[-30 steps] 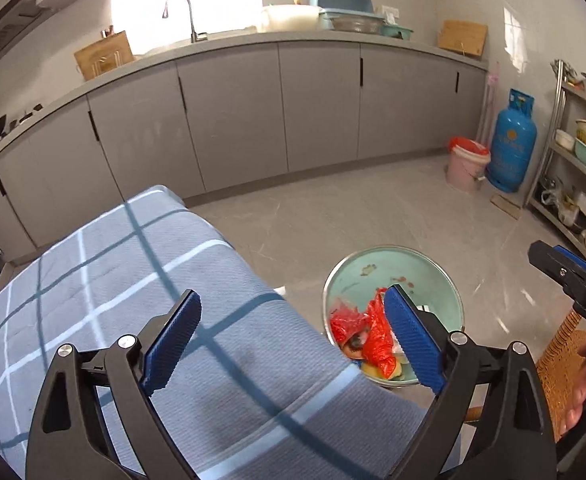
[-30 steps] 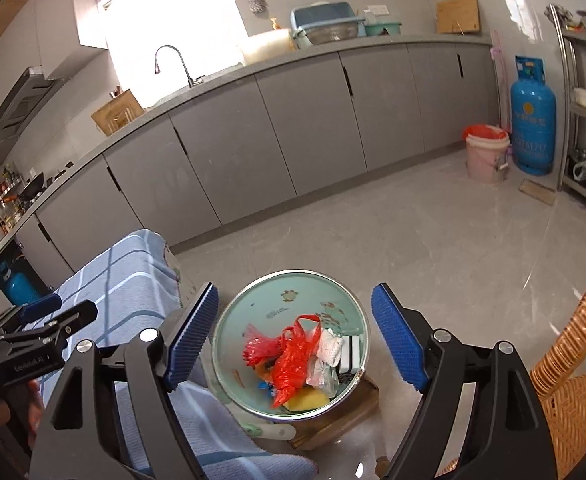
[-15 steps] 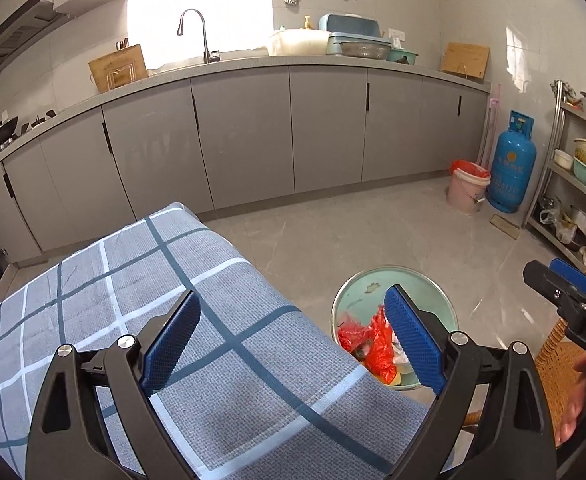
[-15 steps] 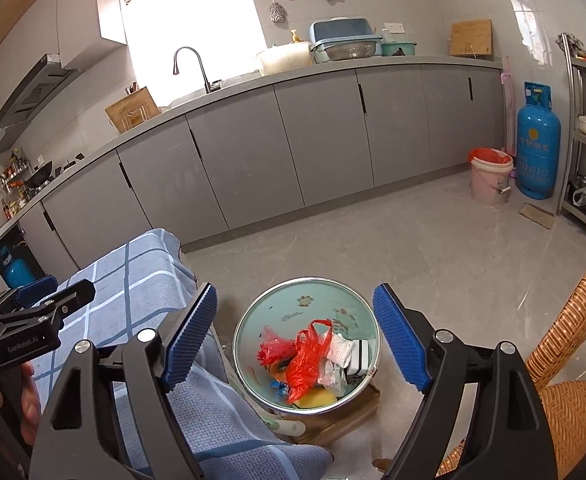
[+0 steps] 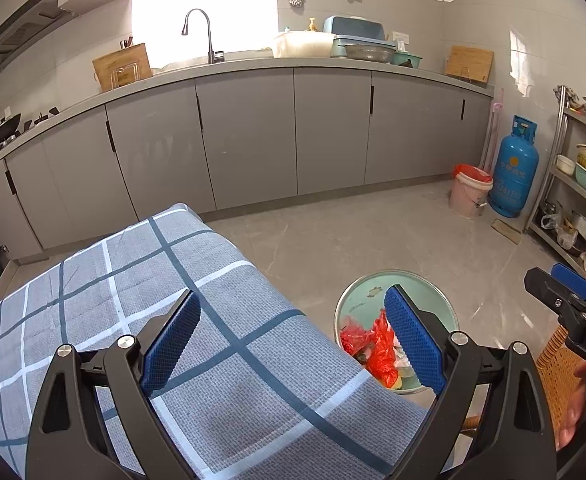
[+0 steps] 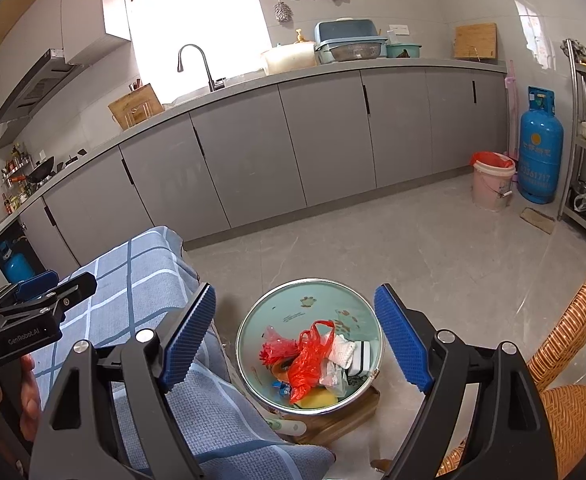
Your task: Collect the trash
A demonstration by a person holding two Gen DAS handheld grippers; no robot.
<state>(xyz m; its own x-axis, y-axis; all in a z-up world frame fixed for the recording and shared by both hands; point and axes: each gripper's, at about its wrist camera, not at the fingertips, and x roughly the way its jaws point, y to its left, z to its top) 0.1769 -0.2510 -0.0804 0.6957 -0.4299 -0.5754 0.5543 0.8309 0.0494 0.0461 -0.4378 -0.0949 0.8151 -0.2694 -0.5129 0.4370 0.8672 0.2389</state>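
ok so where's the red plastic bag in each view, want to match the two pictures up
Left wrist view: the red plastic bag is at lower right, inside the pale green bin, partly behind the near blue pad.
Right wrist view: the red plastic bag is at lower centre, in the same bin, framed between the two blue pads.
Shared landmark: the blue gas cylinder against the right wall, beside the pink bucket.

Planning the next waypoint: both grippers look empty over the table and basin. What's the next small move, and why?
Probably pull both grippers back. The left gripper and right gripper are open and empty, the checked tablecloth shows no litter, and the red bag with other scraps already lies in the green basin.
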